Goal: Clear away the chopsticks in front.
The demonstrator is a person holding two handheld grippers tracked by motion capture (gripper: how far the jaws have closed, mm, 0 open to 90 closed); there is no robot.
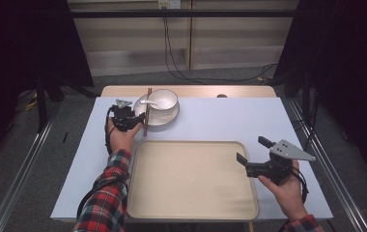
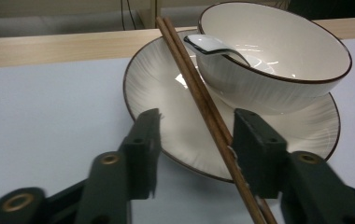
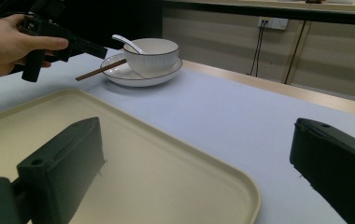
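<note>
Left gripper view looks along two black, blocky jaws that straddle a pair of slim brown wooden chopsticks [image 2: 199,93]. The sticks lie side by side across the rim of a round white plate [image 2: 161,102] with a thin dark edge and fine ribbed lines. One jaw stands right against the sticks, the other is clear of them, so the left gripper [image 2: 196,140] is not yet clamped. A glossy white bowl [image 2: 278,65] with the same dark rim sits on the plate, and a white ceramic spoon [image 2: 210,45] leans in it.

High view shows the plate at the far left of a pale blue-grey table [image 1: 230,118]. Nearer lies a smooth cream tray [image 1: 191,179] with rounded corners. The right gripper [image 1: 253,151] hangs above the tray's right edge, jaws wide apart and holding nothing.
</note>
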